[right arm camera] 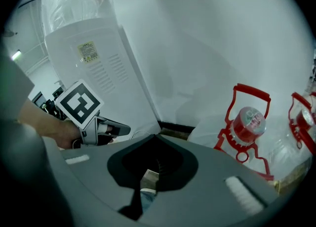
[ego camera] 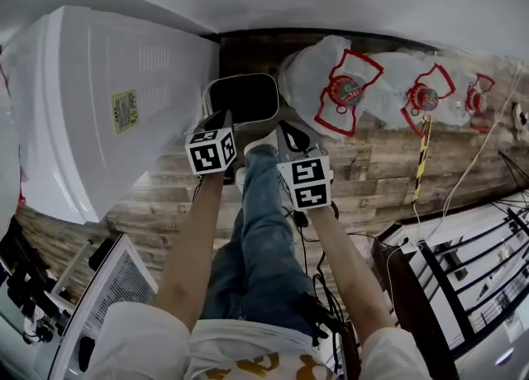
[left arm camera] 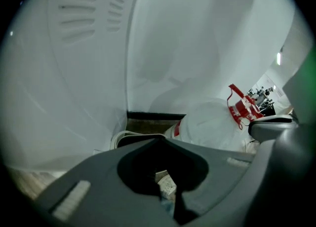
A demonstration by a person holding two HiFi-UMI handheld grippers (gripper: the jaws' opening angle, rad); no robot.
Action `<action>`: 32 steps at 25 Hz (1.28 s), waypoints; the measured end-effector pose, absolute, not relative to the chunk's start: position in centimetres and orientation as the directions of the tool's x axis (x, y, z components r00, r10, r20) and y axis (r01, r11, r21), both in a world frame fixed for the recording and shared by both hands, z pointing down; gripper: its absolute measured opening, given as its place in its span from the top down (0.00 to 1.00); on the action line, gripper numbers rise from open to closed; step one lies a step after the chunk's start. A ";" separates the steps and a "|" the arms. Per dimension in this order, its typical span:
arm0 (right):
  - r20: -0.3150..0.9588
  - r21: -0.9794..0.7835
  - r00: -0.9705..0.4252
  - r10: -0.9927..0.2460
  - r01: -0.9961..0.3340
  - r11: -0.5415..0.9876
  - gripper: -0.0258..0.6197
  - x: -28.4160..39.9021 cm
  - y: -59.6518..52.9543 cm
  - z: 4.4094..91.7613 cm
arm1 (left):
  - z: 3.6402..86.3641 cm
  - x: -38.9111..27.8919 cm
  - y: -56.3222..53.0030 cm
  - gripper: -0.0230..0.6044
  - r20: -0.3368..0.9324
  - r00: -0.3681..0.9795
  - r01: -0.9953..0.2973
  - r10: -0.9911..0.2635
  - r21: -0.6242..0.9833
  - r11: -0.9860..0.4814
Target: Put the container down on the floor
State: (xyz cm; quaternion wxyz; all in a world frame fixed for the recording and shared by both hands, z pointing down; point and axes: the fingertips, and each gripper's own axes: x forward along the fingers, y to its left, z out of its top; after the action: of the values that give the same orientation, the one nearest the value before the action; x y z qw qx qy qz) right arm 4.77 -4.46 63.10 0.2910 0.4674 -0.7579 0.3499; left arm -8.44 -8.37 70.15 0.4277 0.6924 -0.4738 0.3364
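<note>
Evidently the left gripper had its jaws drawn narrow, and their tips sat right at the near rim of the container, seemingly pinching it at one corner. The right gripper was also closed tip to tip with nothing between its jaws, and it hung just beside the left one, above the person's leg.

The container, dark inside with a pale rim, was at the far edge of the wooden floor, close to the wall. It stood between the white water dispenser and the water jugs with red handles. Whether its base already rested on the floor could not be told.

My judgement was that the weak point was the hold. A thin pinch on one corner of the rim would have left the container free to swing or slip out, and it could have dropped instead of being set down. Letting go while it leaned would likely have tipped it against the dispenser or the nearest jug, since both stood close by. The empty right gripper gave it no second support
</note>
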 end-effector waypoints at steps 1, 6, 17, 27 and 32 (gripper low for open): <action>0.767 -0.256 -0.391 -0.509 -0.913 0.317 0.92 4.8 -4.6 62.6 | 69.5 -7.9 -8.5 0.96 0.863 0.346 -0.936 -0.369 0.290 -0.199; 0.758 -0.261 -0.395 -0.520 -0.913 0.313 0.92 4.8 -3.8 58.9 | 65.3 -7.0 -8.5 0.96 0.832 0.411 -0.909 -0.373 0.343 -0.235; 0.728 -0.263 -0.372 -0.576 -0.927 0.267 0.92 5.7 -4.4 53.0 | 57.5 -5.0 -9.4 0.96 0.767 0.494 -0.868 -0.410 0.404 -0.289; 0.668 -0.262 -0.352 -0.656 -0.936 0.235 0.92 6.2 -4.2 46.0 | 50.0 -4.5 -9.3 0.96 0.717 0.520 -0.852 -0.464 0.399 -0.339; 0.601 -0.285 -0.381 -0.702 -0.923 0.257 0.92 5.5 -3.8 41.5 | 45.4 -4.6 -9.0 0.96 0.672 0.542 -0.838 -0.504 0.394 -0.377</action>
State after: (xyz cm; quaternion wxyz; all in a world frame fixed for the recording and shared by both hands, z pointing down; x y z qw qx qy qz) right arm 5.51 -3.79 41.46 0.1798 0.5263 -0.7722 0.3071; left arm -4.57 -8.97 45.45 0.3666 0.7980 -0.4207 0.2277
